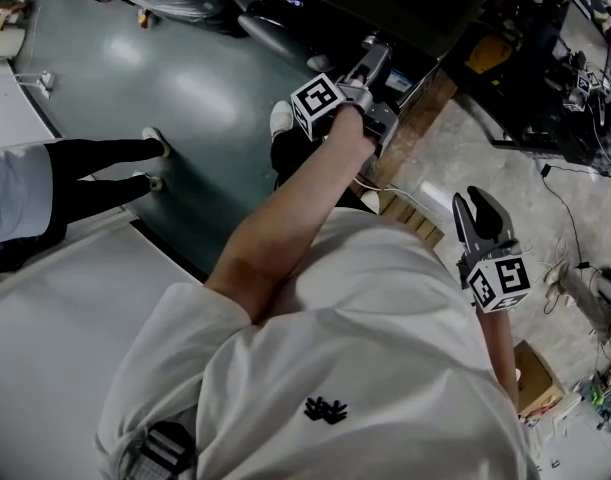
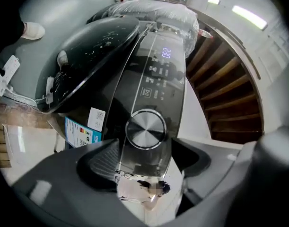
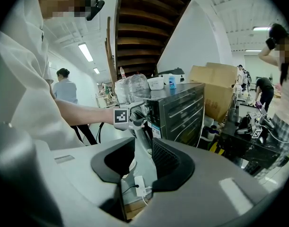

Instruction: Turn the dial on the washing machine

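Standing on a dull green floor (image 1: 175, 88), a dark washing machine (image 2: 135, 103) fills the left gripper view, with a wooden staircase (image 2: 224, 89) beside it. Its domed glass door (image 2: 92, 56) bulges out on the left of that view, and a glossy control panel (image 2: 158, 79) runs alongside it. The person's bare left arm (image 1: 285, 218) reaches forward to the machine and holds the left gripper (image 2: 146, 160) level against the panel. Its jaws stand wide apart, one on each side of the panel strip, and nothing is clamped between them. The round silver dial (image 2: 145, 129) sits on the panel just ahead of the jaws, framed in the gap between them, and the pads do not press on it. The right gripper (image 3: 143, 157) hangs back beside the person's body, tilted downward and well apart from the machine; its jaws are parted too, with only floor visible through the gap. A blue and white label (image 2: 78, 132) is stuck below the door, and a small lit display (image 2: 166, 52) glows farther along the panel.
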The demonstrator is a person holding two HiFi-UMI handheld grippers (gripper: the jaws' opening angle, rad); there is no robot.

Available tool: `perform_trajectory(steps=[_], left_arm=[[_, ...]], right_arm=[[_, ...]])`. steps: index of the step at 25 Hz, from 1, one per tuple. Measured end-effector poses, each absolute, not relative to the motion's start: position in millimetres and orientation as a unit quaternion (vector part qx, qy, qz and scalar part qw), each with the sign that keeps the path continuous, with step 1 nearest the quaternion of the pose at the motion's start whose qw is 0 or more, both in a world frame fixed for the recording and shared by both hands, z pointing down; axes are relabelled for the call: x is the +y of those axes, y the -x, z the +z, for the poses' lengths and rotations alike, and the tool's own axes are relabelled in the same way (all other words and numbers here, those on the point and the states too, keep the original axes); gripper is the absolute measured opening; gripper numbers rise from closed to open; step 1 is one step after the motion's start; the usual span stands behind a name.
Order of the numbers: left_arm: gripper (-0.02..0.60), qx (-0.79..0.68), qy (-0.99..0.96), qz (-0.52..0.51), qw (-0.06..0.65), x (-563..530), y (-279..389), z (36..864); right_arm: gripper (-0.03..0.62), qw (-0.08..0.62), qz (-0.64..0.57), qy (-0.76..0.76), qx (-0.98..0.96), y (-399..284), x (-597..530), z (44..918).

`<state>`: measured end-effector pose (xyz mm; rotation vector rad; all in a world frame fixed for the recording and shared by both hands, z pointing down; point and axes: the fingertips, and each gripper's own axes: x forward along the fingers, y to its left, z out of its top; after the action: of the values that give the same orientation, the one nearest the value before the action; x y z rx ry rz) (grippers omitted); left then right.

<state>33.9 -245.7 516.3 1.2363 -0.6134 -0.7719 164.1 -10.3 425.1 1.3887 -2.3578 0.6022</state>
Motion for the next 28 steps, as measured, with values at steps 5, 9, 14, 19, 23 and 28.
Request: perform_trajectory(steps=[5,9,14,19,23,28], left_arm=[[0.377,-0.288,-0.539,-0.354,0.708,-247,-29,523],[0.376,-0.291,-0.539,-0.358,0.705,-250,-27,517],[0.348,-0.315,-0.546,-0.339,0.698,-255,-26,519],[0.316,-0.328,-0.562,-0.323,0.687,-255,-25,520],[0.316,-0.351,-0.606,-0.285,0.655,-255,-23,517],[0.316,-0.382,-0.663,-0.232,0.6,-255,-24,517]], right_arm=[[0.11,0.167,0.209,-0.489,-0.83,-164,-6,428],[0.11,0.167,0.21,-0.489,-0.83,-162,-4,428],[0.11,0.166,0.21,-0.489,-0.83,-164,-5,429],[0.11,0.167,0.21,-0.49,-0.829,-164,-4,429],[0.11,0.169,0.211,-0.49,-0.829,-161,-5,427],[0.11,0.169,0.21,-0.491,-0.828,-164,-5,426]])
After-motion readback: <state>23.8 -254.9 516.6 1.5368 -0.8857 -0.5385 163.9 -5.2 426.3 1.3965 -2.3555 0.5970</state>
